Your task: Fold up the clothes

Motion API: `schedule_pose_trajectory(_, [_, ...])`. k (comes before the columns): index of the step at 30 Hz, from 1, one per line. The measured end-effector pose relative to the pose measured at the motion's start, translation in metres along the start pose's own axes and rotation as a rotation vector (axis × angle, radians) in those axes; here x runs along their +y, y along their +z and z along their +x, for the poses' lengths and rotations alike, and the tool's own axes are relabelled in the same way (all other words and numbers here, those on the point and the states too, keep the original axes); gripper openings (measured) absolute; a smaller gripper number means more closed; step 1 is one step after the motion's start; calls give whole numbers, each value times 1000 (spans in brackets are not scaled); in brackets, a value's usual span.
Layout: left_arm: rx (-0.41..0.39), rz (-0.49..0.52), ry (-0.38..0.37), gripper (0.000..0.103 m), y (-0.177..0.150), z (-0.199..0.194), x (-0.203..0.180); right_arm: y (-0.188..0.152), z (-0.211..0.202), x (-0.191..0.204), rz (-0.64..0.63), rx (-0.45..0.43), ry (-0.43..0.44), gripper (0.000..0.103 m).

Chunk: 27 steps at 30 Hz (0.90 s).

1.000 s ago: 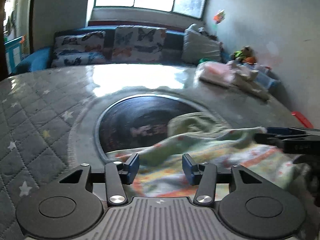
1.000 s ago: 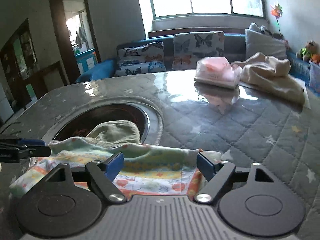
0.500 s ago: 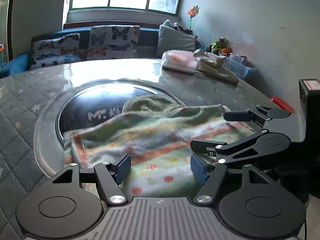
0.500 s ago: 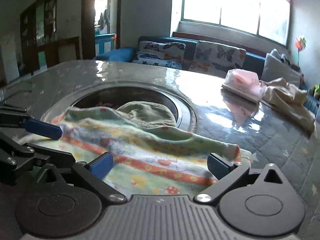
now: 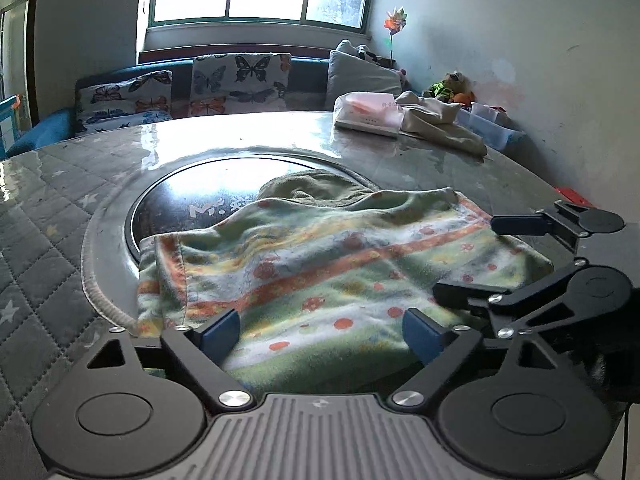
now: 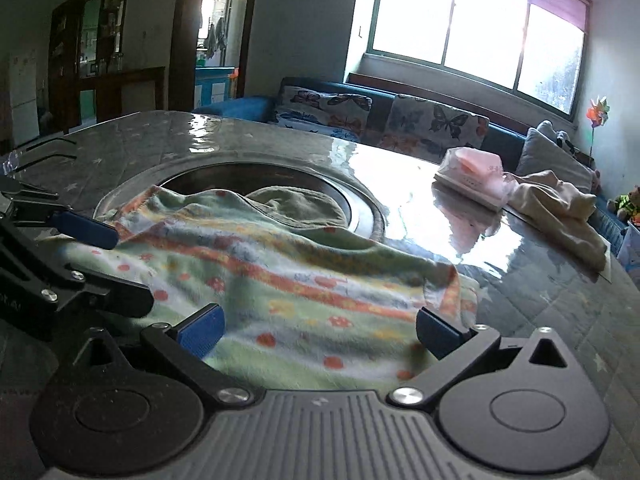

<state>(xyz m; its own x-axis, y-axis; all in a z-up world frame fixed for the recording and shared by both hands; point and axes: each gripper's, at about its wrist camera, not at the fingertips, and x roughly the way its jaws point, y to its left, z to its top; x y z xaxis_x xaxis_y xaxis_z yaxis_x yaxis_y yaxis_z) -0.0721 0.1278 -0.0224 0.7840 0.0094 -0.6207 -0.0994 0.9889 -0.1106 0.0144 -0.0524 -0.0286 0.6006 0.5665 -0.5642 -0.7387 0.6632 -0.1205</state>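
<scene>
In the left wrist view, the left hand-held gripper point(image 5: 320, 330) has its jaws spreading apart, and the striped cloth point(image 5: 320, 264) lies between them without being pressed. The cloth rests on the worktop point(image 5: 60, 216), partly over a dark round inset point(image 5: 192, 200). The right hand-held gripper point(image 5: 496, 258) is at 3 o'clock. In the right wrist view, the right hand-held gripper point(image 6: 318, 330) stands fully apart over the cloth point(image 6: 288, 280), the left one point(image 6: 104, 268) at 9 o'clock, a pink pack point(image 6: 476, 176) at 1 o'clock.

The left gripper point(image 5: 320, 332) tilts downward, its jaws opening with nothing pinched. The right gripper point(image 6: 320, 332) beside it is spread wide, holding nothing.
</scene>
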Motion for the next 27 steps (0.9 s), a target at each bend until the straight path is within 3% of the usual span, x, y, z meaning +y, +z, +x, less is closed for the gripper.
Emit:
schedule_pose_trajectory(9, [-16, 5, 25, 103, -6, -1, -3, -10, -10, -11, 21, 6, -15, 103])
schedule_pose_trajectory(27, [-22, 6, 43, 103, -9, 0, -6, -40, -34, -63, 151, 51, -173, 103])
